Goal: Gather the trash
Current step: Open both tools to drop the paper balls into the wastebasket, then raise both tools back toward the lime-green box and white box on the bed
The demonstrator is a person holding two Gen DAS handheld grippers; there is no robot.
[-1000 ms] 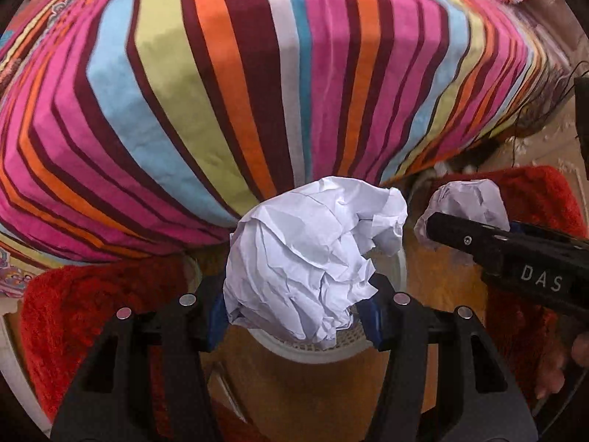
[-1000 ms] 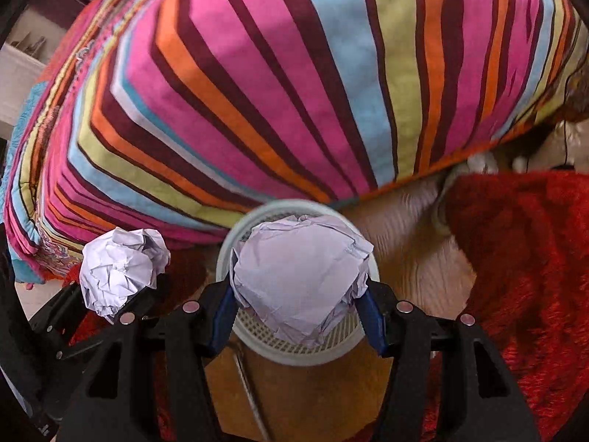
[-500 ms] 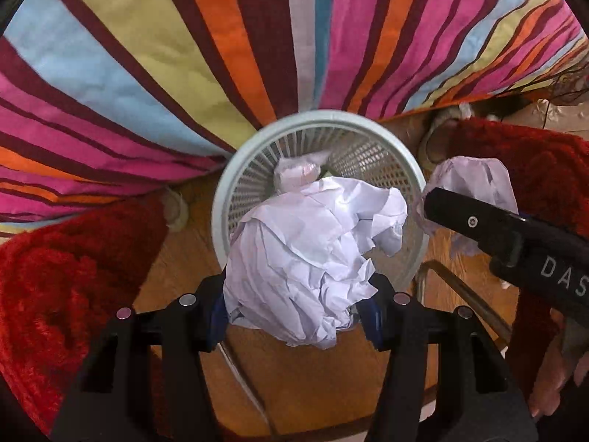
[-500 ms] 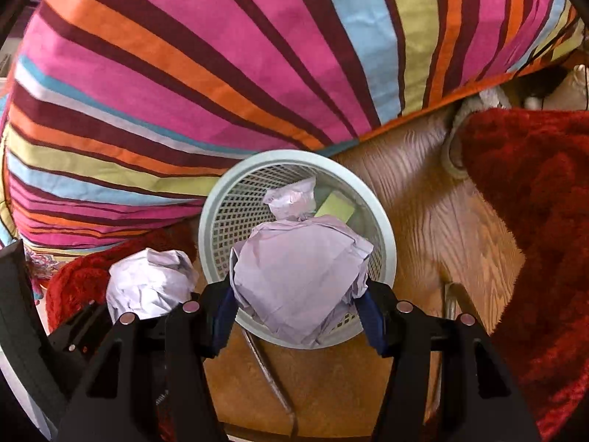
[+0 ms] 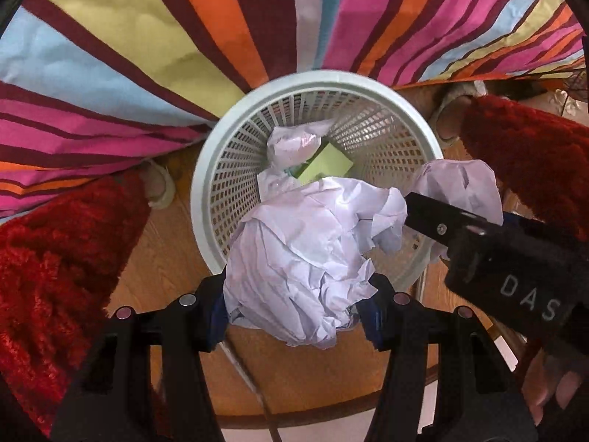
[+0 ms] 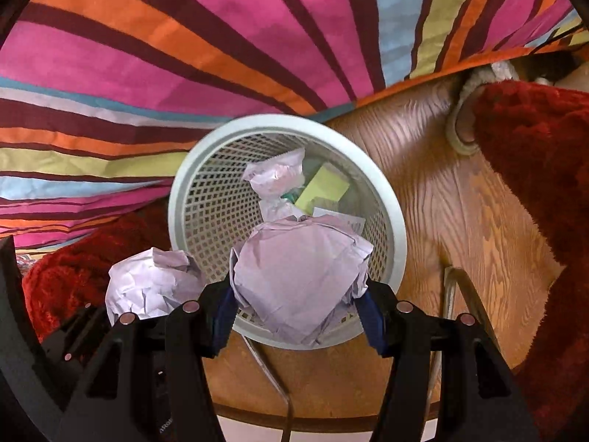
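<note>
Two crumpled paper balls, one per gripper, poised above a white mesh wastebasket point(image 5: 221, 169) on a wooden floor point(image 6: 478, 221) beside a striped bedspread point(image 5: 110, 55). Left gripper point(image 5: 294, 316) jaws clamped on the larger paper ball point(image 5: 305, 258); right gripper point(image 6: 298, 313) jaws clamped on the smoother paper ball point(image 6: 298, 272). Already in the basket: a paper wad and a yellow-green note point(image 5: 327, 164). Best centred over the opening, clear of the rim, then released.
</note>
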